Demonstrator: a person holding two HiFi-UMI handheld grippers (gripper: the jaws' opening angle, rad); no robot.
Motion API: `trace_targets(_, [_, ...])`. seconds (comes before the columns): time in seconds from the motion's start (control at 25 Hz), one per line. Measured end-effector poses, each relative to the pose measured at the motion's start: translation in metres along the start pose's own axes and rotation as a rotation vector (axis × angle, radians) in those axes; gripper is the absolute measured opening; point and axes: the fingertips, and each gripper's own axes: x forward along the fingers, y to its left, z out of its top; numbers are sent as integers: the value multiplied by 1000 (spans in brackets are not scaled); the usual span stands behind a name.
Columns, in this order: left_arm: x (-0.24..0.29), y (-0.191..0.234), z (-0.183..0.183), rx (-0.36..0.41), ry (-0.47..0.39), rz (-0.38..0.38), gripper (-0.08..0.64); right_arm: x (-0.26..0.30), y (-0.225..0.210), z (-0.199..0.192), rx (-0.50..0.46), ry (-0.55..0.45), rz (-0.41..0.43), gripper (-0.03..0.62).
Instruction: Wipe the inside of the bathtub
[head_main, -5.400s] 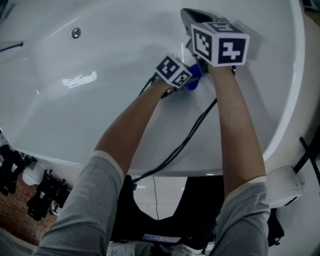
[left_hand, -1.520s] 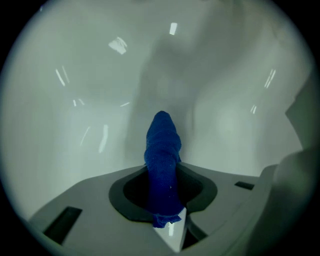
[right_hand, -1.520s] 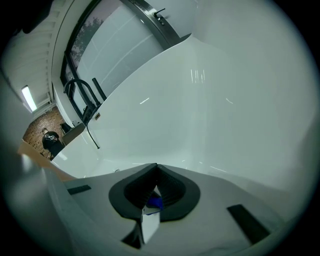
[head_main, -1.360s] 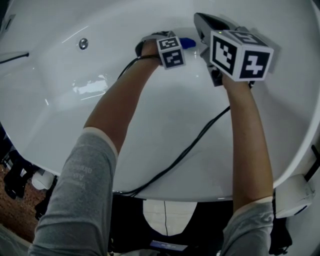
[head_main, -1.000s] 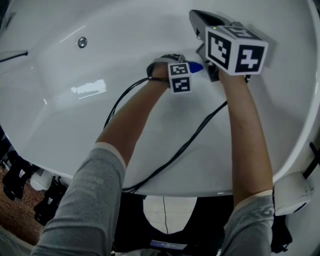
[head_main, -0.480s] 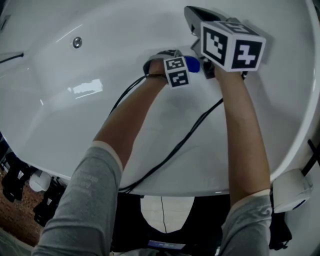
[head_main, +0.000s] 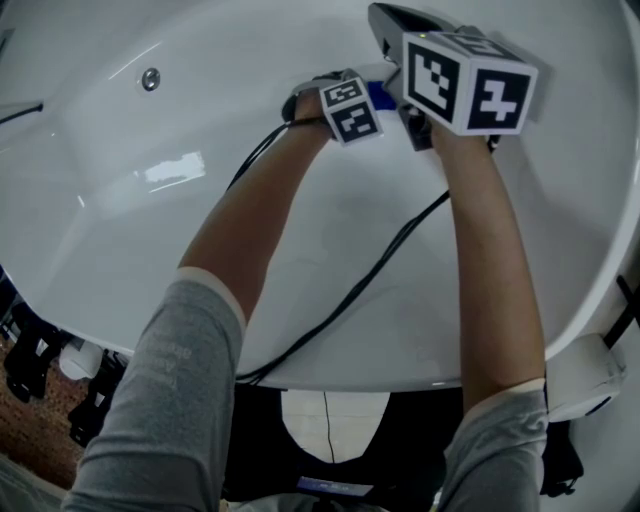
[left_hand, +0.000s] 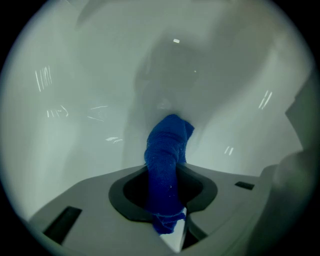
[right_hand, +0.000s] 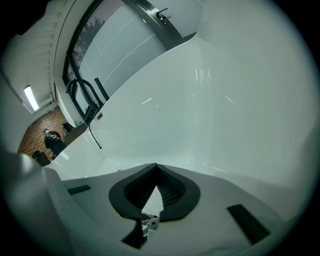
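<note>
- Step in hand: wiping. The left gripper (left_hand: 165, 192) has its jaws clamped on a rolled blue cloth (left_hand: 168, 142). The cloth's free end meets the inner wall of the tub (head_main: 200, 240), on the far slope.
- Right gripper (right_hand: 156, 185): jaws closed tip to tip with nothing between them. It hangs just beside the left gripper, above the tub surface. I judge it idle.
- Next move, as a judgement: drag the cloth along the wall under steady pressure, keeping its end flat to the curve. The cable (head_main: 370, 275) trails across the tub and should stay out of the wipe path.
- Head view only: both arms reach over the rim, and the 2 marker cubes sit close together. Only a sliver of cloth shows between them. A round fitting (head_main: 150, 78) sits on the far-left wall.
- Left gripper view only: the grip itself and the cloth tip. Contact looks firm, but shadow at the tip leaves it uncertain.
- Right gripper view only: the tub rim, a window frame beyond it, a brick wall, and a person far off at left.
</note>
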Motion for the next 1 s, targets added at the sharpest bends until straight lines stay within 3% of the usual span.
trace_targets(0.32, [6,-90,-9,27,2,-272,121,-2,1,3,0,-14,6,8])
trace_targets(0.52, [5,-141,4,-45,-53,-502,121,-2,5,3,-3,-24,10,8])
trace_targets(0.68, [-4,-143,17,-91,-98,-531,119,-10,9,6,1,-28,4,8])
trace_targets(0.8, [-11,-143,16,-177,-89,-535,117,-21,13,13,-15,-31,6,8])
trace_targets(1.0, [-39,-150,39,-327,-152,-630,117,-46,19,32,-23,-52,0,8])
